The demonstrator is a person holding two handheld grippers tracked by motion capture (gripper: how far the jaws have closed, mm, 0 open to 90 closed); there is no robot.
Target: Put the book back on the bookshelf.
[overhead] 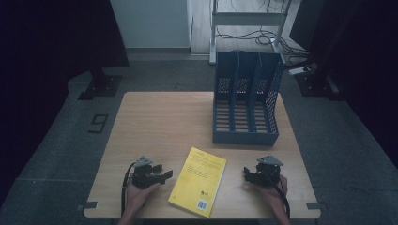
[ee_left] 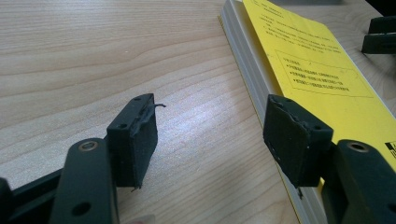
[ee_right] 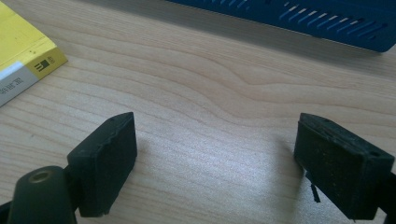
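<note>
Here, yellow book (overhead: 198, 181) with unreadable print, barcode, between gaping tongs.

Both handheld tools matte black. Left gripper (overhead: 165, 175): grey three-cornered plate on top, black cable looping back along the forearm. Right gripper (overhead: 246, 172): same plate, same trailing cable. Up close, its pads (ee_right: 343, 165) are blocky rubber, worn and nicked; brass-ringed screw holes in the arms. Forearms bare, no sleeves.
</note>
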